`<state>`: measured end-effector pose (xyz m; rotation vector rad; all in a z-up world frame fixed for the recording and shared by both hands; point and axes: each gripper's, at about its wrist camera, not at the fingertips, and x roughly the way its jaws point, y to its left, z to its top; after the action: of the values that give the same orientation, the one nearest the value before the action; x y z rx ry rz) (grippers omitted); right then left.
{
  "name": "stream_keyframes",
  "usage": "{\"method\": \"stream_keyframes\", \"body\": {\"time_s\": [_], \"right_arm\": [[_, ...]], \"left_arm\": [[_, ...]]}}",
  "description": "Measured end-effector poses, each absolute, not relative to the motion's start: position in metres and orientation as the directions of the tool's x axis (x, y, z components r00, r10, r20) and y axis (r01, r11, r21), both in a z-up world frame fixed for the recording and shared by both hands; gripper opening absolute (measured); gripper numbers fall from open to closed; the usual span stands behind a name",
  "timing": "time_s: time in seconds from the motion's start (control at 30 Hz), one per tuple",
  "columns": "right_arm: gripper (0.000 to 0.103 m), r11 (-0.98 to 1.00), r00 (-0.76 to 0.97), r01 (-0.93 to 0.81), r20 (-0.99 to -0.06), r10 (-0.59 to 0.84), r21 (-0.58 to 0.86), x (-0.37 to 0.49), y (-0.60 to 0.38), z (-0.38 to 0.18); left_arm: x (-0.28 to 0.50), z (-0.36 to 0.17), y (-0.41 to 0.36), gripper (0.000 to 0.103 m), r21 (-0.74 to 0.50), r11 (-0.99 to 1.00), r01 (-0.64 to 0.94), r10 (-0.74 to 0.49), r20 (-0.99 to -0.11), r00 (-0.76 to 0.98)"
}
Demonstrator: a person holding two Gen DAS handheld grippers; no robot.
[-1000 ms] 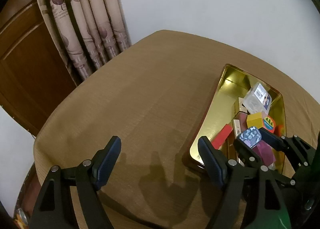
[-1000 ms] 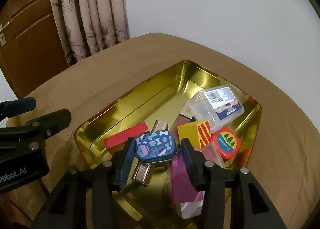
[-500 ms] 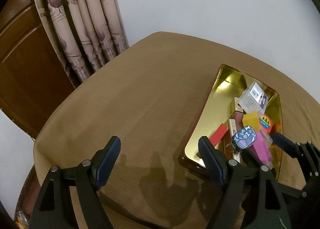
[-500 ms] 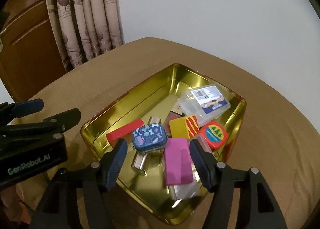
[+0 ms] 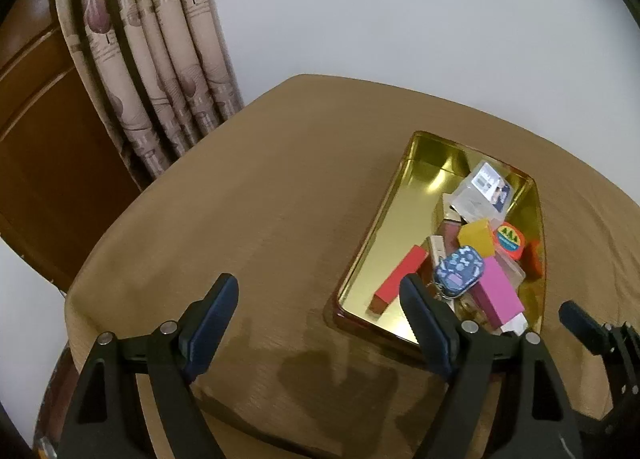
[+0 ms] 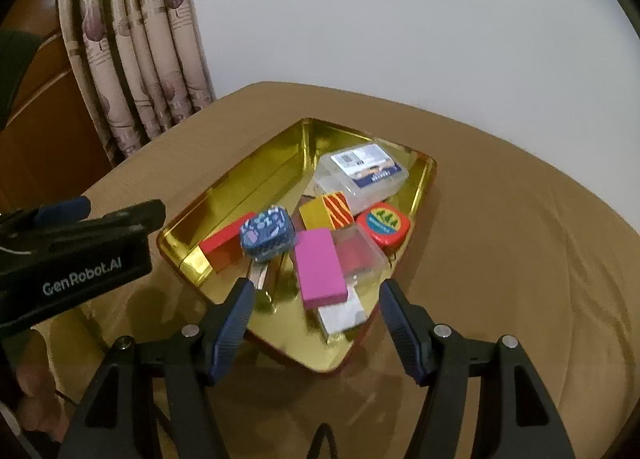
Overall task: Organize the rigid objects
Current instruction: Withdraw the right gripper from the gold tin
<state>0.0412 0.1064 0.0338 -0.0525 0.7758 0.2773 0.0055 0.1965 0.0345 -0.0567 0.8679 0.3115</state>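
Left wrist view: left gripper (image 5: 318, 309) gaping wide, nothing between the jaws, only bare brown tablecloth (image 5: 260, 199) under and ahead of it. Gold tray (image 5: 366, 247) sits just ahead-right of its right finger, loaded: red block (image 5: 400, 279), blue patterned tin (image 5: 460, 271), pink block (image 5: 498, 293), yellow block (image 5: 476, 237), round red-rimmed tag (image 5: 508, 239), clear plastic case (image 5: 482, 195). No loose objects on the cloth here, so the gathering looks mostly or fully done; only tidying inside the tray may be left, as a guess. This view alone shows the large bare cloth left of the tray. Right wrist view: right gripper (image 6: 316, 309) jaws have just been opening, now spread wide and empty, poised above the tray's near corner; the blue patterned tin lies just ahead of its left finger, lying loose atop a metal piece (image 6: 258, 273), touching no pad. This view alone shows the striped face of the yellow block, a clear lid (image 6: 358, 253) beside the pink block, a white piece (image 6: 342, 315) under it, and a person's fingers (image 6: 34, 405) low left behind the left gripper's body.
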Motion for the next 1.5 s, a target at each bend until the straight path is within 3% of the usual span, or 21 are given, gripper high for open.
{"method": "stream_keyframes", "body": {"time_s": [1.5], "right_arm": [[0.067,0.964,0.643,-0.247,-0.728,0.237,0.096,0.042,0.106,0.019]], "left_arm": [[0.006,0.032,0.182,0.085,0.073,0.964,-0.255,0.218,-0.764,0.607]]}}
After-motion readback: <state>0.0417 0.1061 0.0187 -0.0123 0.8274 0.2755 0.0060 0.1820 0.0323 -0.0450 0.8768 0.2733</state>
